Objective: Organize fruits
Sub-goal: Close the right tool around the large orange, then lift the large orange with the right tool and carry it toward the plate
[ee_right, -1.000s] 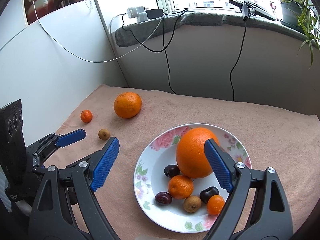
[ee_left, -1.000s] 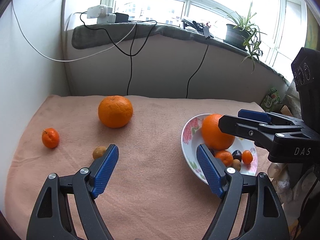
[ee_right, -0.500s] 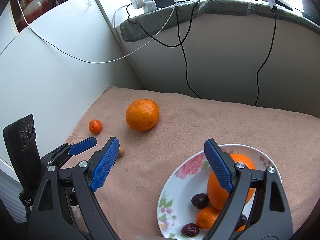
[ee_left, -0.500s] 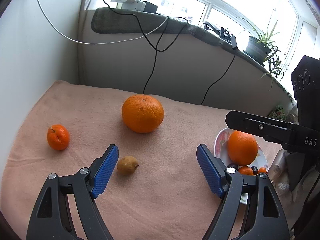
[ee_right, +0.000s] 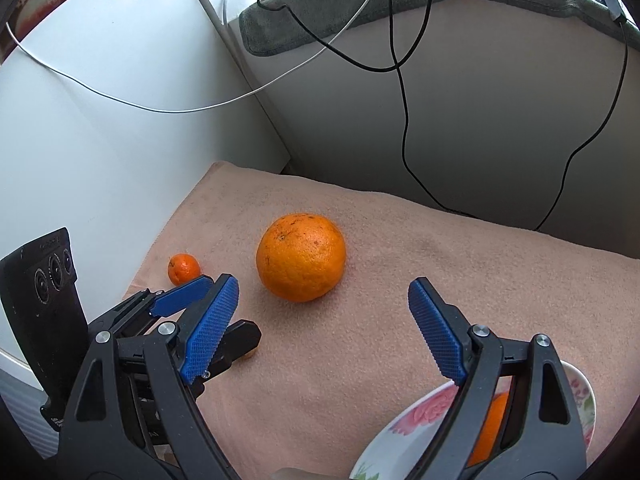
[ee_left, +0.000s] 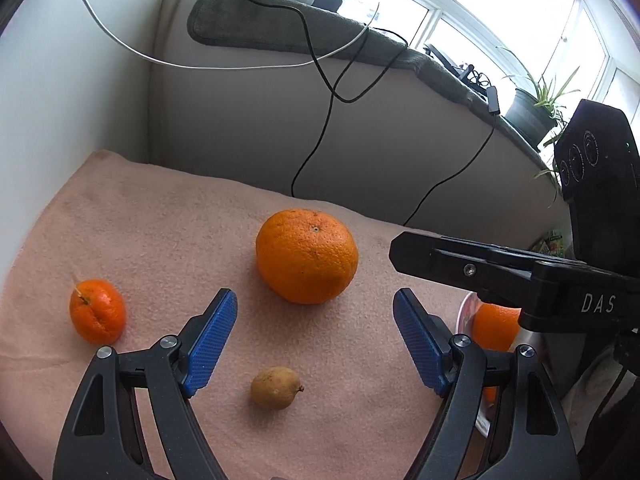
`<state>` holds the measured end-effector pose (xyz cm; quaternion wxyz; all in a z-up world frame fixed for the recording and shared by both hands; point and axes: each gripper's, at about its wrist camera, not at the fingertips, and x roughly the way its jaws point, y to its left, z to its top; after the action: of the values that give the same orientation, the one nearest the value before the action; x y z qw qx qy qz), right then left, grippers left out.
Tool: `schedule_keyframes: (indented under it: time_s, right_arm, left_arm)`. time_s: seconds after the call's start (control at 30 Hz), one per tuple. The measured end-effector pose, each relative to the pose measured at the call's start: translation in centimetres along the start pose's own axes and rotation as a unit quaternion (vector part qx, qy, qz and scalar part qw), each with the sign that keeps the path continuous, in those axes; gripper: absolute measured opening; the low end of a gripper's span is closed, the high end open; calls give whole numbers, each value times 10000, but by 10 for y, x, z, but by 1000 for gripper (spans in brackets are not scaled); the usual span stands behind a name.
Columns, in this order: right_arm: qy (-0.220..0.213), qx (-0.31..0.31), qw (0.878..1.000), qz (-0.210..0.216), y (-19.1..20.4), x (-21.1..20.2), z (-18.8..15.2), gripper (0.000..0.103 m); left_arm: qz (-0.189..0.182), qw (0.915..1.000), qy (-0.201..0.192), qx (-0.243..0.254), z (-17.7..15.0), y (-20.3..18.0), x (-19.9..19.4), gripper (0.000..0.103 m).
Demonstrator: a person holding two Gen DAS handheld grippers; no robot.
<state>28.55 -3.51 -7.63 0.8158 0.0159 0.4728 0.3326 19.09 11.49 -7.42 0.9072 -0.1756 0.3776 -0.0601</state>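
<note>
Your large orange [ee_left: 307,256] sits mid-table on the peach towel [ee_left: 160,232], with a small mandarin [ee_left: 97,311] to its left and a brown fruit [ee_left: 275,387] nearer you. Both your left gripper [ee_left: 315,334] and right gripper [ee_right: 324,324] spread their fingers wide, empty. A grey wall [ee_left: 248,128] and window ledge [ee_left: 304,28] stand behind.

Open cloth ahead, fruit scattered in our path

We see bare pink cloth [ee_left: 168,240] at upper left; the big orange [ee_left: 307,256] blocks frame centre, the small brown fruit [ee_left: 276,387] sits low between our spread jaws, the mandarin [ee_left: 97,311] left.
</note>
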Motion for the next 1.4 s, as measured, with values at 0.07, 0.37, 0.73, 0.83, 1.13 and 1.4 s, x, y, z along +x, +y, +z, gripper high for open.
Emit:
schedule_keyframes:
  time_s: [0.07, 0.37, 0.73, 0.83, 1.13, 1.4]
  right_arm:
    - [87, 80, 9999, 60, -1, 10, 5, 89]
    - [481, 680, 9956, 431, -14, 44, 19, 89]
    - [775, 665, 9934, 517, -8, 64, 19, 76]
    - [823, 656, 9931, 524, -6, 69, 16, 74]
    - [718, 621, 9940, 548, -1, 71, 15, 69]
    - [680, 432, 9955, 500, 5, 60, 10, 69]
  left_arm:
    - [-56, 10000, 22, -30, 2, 2, 4, 81]
    - [-195, 9995, 223, -128, 10, 8, 28, 81]
    - [-349, 9984, 376, -233, 13, 10, 42, 79]
    - [-397, 9982, 381, -239, 15, 8, 45, 78]
    - [-291, 9990, 332, -114, 12, 9, 43, 69]
    - [-249, 9993, 268, -69, 8, 2, 36, 69]
